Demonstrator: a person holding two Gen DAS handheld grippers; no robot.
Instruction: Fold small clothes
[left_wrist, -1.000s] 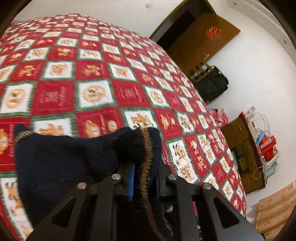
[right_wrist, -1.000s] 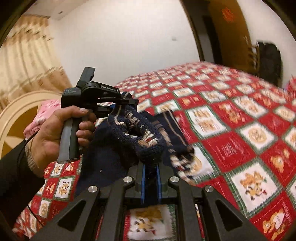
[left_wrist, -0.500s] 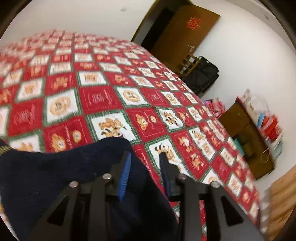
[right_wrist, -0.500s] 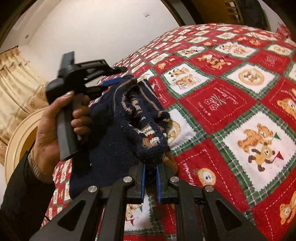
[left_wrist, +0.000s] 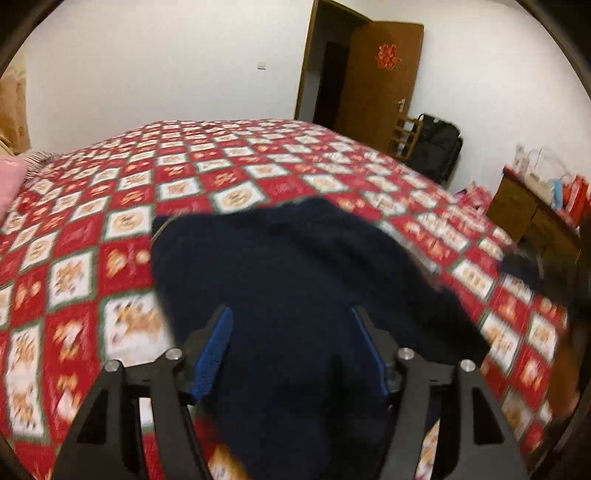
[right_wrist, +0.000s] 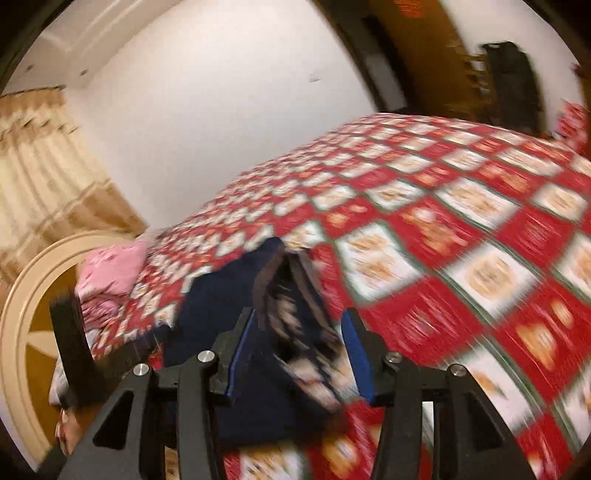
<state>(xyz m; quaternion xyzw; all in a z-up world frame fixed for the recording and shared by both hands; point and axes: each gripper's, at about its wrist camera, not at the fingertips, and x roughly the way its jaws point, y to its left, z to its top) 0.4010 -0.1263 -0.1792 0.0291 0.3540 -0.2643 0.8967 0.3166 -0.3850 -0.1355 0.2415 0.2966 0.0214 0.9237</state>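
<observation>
On bed w/ red checked quilt (left_wrist: 122, 254), navy sweater (left_wrist: 295, 266) is lying at 6 o'clock; left tool (left_wrist: 291, 354) & right tool (right_wrist: 301, 350) have just been opening, releasing fold so it's settling flat.

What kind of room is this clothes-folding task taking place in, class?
Most likely a home bedroom: a wide bed under a red patchwork bedspread, a pink pillow by the curved headboard, and a wooden door.
</observation>
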